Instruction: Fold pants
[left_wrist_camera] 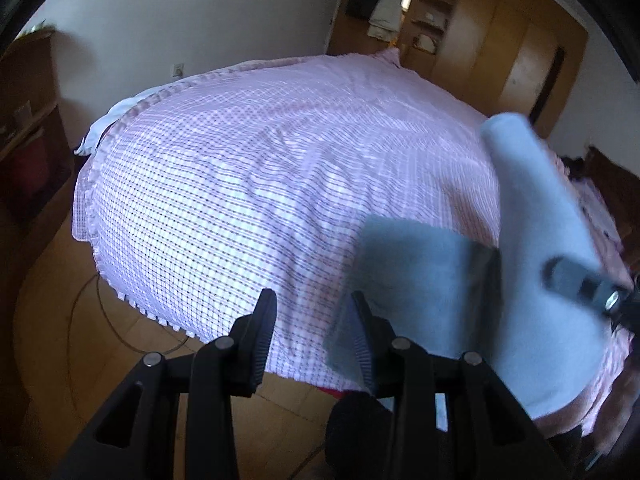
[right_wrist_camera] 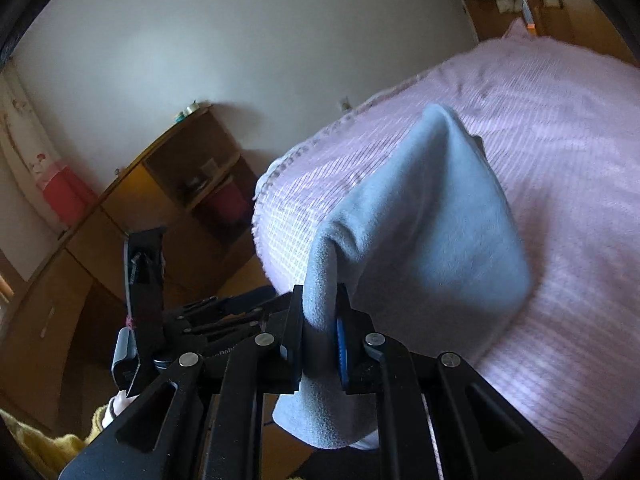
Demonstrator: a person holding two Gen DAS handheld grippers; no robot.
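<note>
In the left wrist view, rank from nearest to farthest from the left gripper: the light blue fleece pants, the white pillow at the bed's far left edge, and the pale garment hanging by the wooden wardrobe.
1. Light blue fleece pants: just right of the open left gripper.
2. White pillow: left edge of the pink checked bedspread.
3. Pale hanging garment: top, beyond the bed.

— What covers the bed?
— A pink checked bedspread [left_wrist_camera: 248, 168], frilled along its edge, with a white sheet [left_wrist_camera: 96, 132] showing at the far left corner.
— And around it?
— Wooden shelves [right_wrist_camera: 188, 184] against the white wall [right_wrist_camera: 200, 40] (something red inside), a wardrobe [left_wrist_camera: 500, 52], a cable [left_wrist_camera: 104, 312] on the floor.
</note>
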